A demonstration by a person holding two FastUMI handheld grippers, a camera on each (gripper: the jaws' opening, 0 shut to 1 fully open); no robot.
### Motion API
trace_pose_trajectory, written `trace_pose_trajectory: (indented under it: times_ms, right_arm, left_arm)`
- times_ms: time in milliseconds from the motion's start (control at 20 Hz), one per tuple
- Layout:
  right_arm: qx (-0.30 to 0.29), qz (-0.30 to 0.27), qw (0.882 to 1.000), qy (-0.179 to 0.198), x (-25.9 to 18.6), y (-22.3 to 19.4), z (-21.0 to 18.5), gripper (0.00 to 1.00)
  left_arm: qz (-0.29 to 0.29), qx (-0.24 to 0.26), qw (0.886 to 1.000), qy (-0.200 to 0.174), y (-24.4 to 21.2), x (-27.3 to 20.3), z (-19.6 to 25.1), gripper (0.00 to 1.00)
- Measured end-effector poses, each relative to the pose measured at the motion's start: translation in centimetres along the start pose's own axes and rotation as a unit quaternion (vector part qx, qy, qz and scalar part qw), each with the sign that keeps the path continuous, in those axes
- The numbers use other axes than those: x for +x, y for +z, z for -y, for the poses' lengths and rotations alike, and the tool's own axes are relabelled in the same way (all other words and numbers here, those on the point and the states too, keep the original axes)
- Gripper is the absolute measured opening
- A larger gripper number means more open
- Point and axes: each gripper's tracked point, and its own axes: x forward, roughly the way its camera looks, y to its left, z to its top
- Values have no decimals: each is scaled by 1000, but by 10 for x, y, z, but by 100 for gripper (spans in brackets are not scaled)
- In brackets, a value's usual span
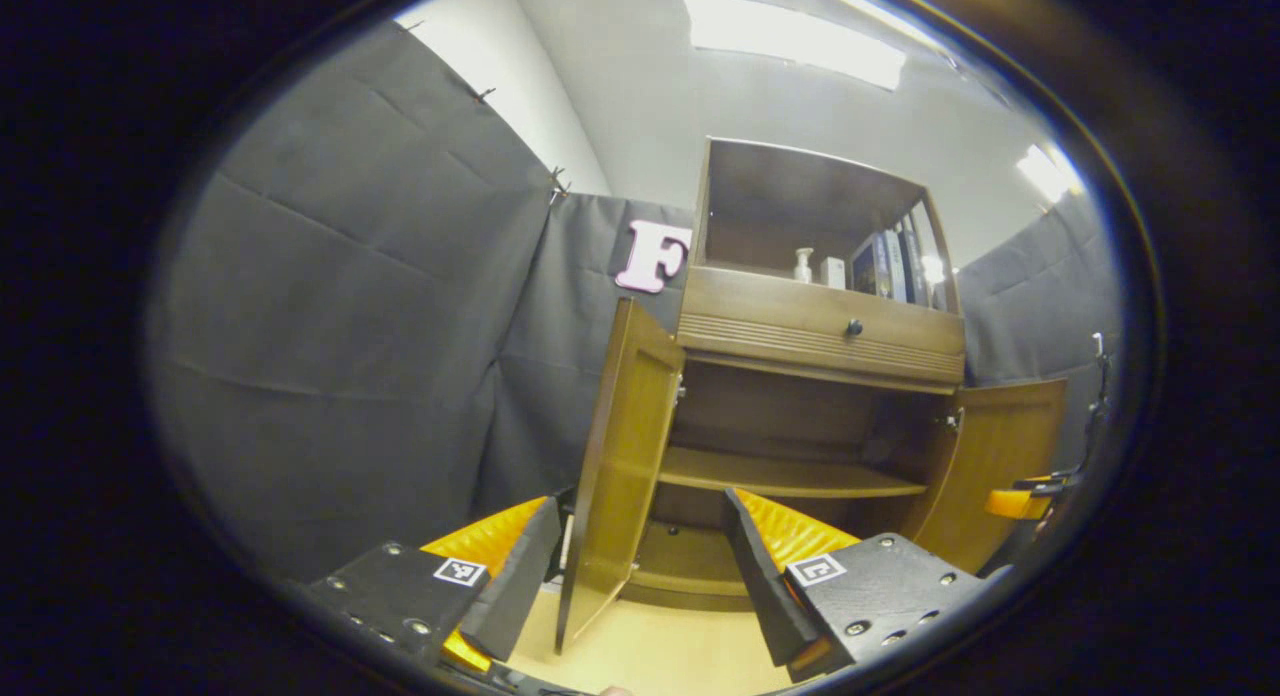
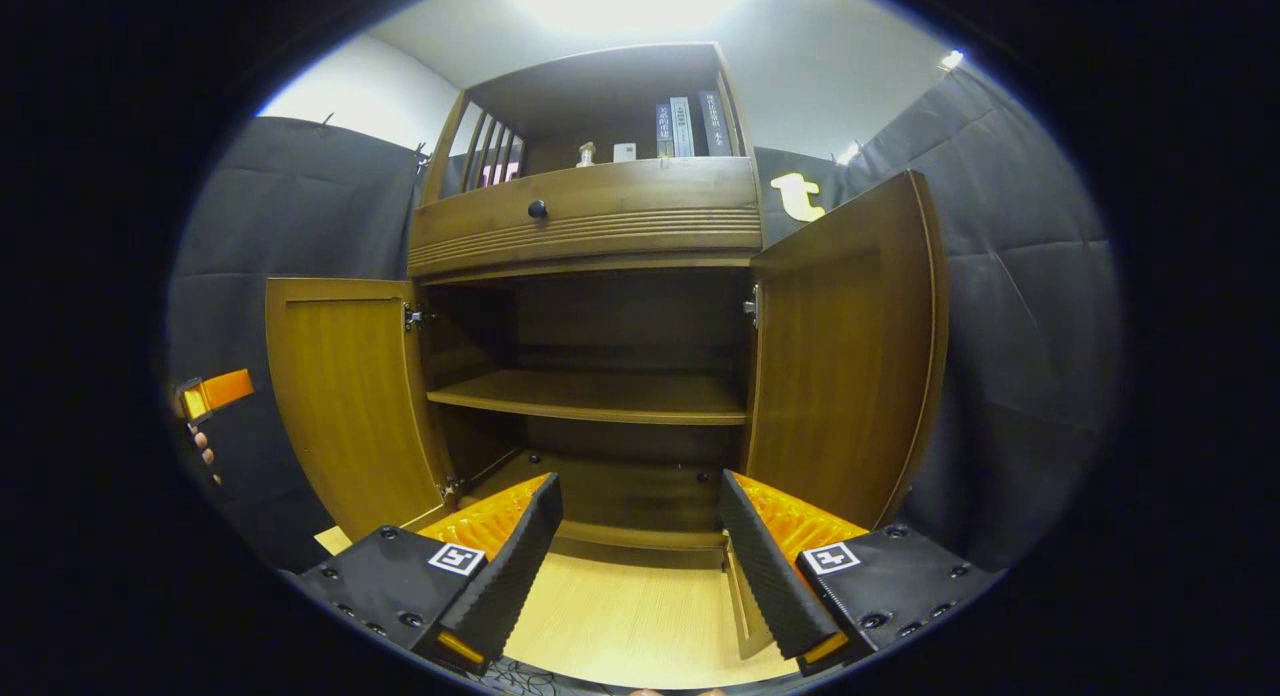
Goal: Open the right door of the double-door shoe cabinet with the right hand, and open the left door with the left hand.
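Directly ahead in the left gripper view, the shoe cabinet (image 1: 815, 406) stands with its left door (image 1: 620, 476) swung open between the left gripper (image 1: 640, 576)'s released, empty fingers. Likewise, in the right gripper view, the right door (image 2: 845, 346) stands wide open beyond the right gripper (image 2: 640, 566), whose fingers are spread and grasp nothing.

The shoe cabinet (image 2: 600, 226) is warm mid-brown wood with a faint grain; ahead of the right gripper's fingers its inner shelf (image 2: 590, 396) reads a lighter honey brown against a dark, shadowed back. The drawer front above carries fine horizontal ribbing and a black round knob (image 2: 537, 209). The left door (image 1: 625, 466) and right door (image 2: 850, 346) are golden brown inside. Under the fingers the floor (image 2: 630, 616) is pale blond wood-grain. On top, the books (image 2: 685, 128) look dark blue and grey, perhaps, beside a whitish bottle (image 2: 586, 155).
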Motion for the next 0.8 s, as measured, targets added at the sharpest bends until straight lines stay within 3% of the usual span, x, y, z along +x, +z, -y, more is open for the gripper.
trace_pose_trajectory:
  times_ms: [150, 200, 400, 800]
  right_arm:
    - [9, 2, 1000, 6, -7, 2, 7, 96]
    - [13, 3, 1000, 8, -10, 0, 10, 97]
    - [25, -7, 1000, 1, -16, -11, 20, 99]
    - [17, -5, 1000, -7, -23, -15, 20, 99]
  left_arm:
    - [7, -9, 1000, -2, 8, 9, 20, 91]
    - [4, -9, 1000, -6, 5, 11, 24, 95]
    - [-4, -1, 1000, -15, -6, 26, 48, 91]
    - [-35, 18, 999, -21, -34, 34, 76, 93]
